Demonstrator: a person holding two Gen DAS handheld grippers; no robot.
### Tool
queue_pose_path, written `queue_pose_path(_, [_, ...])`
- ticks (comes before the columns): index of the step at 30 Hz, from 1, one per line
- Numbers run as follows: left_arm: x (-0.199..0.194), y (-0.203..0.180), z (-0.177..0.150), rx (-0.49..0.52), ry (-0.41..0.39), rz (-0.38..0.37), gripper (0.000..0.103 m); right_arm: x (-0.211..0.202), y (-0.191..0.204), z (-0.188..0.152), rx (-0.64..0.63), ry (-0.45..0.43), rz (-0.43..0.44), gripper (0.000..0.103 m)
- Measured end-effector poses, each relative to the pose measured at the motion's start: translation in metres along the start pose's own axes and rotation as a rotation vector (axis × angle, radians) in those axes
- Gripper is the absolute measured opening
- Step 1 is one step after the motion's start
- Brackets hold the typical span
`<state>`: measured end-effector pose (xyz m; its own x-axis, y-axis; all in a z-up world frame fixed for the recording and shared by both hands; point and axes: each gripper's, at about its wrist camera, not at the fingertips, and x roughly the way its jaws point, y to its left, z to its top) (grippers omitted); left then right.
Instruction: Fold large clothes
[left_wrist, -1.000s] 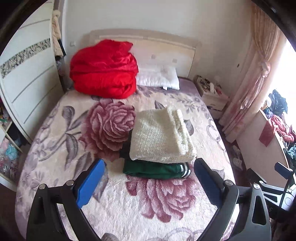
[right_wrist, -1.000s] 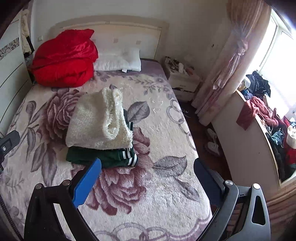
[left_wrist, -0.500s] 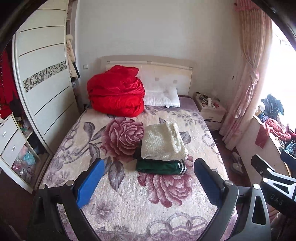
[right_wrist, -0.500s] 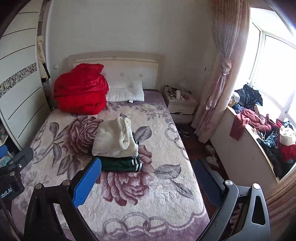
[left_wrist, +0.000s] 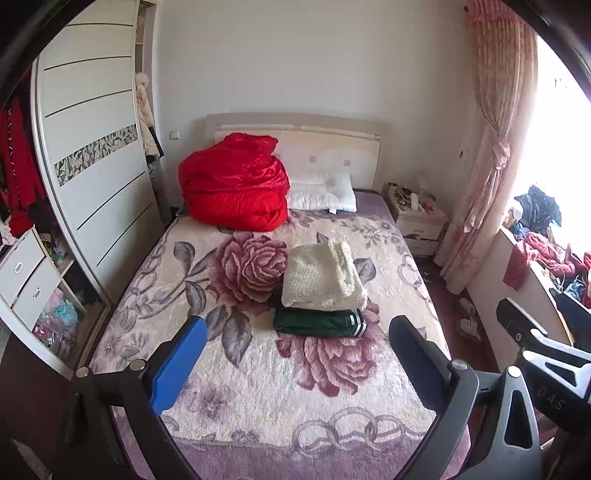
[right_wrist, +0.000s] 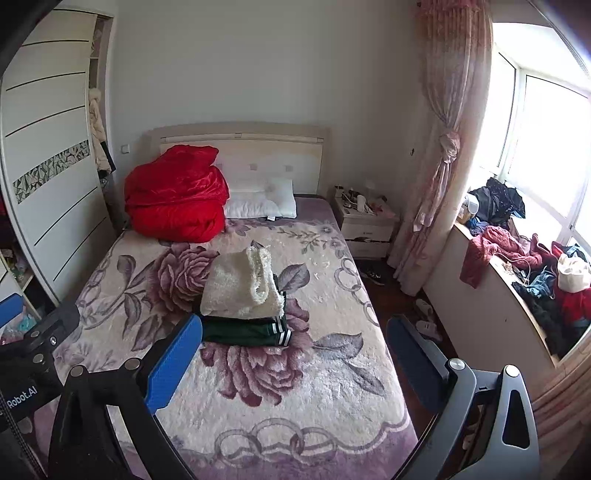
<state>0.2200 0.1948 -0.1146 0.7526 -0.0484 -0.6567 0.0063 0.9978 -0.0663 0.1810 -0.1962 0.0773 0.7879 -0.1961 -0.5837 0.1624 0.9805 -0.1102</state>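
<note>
A folded cream fleece garment (left_wrist: 322, 278) (right_wrist: 240, 286) lies on top of a folded dark green garment with white stripes (left_wrist: 317, 323) (right_wrist: 245, 332), stacked in the middle of the bed (left_wrist: 258, 387) (right_wrist: 332, 387). My left gripper (left_wrist: 295, 365) hangs open and empty above the foot of the bed, well back from the stack. My right gripper (right_wrist: 295, 363) is likewise open with nothing between its blue-padded fingers (right_wrist: 173, 363), held over the foot end to the right of the left one.
A red quilt (left_wrist: 234, 192) and a white pillow (left_wrist: 321, 192) sit at the headboard. A wardrobe (left_wrist: 88, 177) stands left of the bed, a nightstand (right_wrist: 364, 221) and curtain (right_wrist: 443, 155) to the right. Loose clothes (right_wrist: 517, 258) are heaped on the window ledge.
Both grippers have pulled back and up from the stack toward the foot of the bed, so the whole bed and room show. The folded stack has not moved.
</note>
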Motion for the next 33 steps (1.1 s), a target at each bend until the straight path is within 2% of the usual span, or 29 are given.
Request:
queue_pose_path(10, [-0.016, -0.004, 0.0, 0.001, 0.009, 0.068, 0.101, -0.017, -0.008, 0.023, -0.032, 0.018, 0.025, 0.101])
queue_pose_path(33, [-0.028, -0.009, 0.007, -0.009, -0.021, 0.082, 0.101, -0.024, -0.014, 0.03, -0.024, 0.002, 0.072, 0.102])
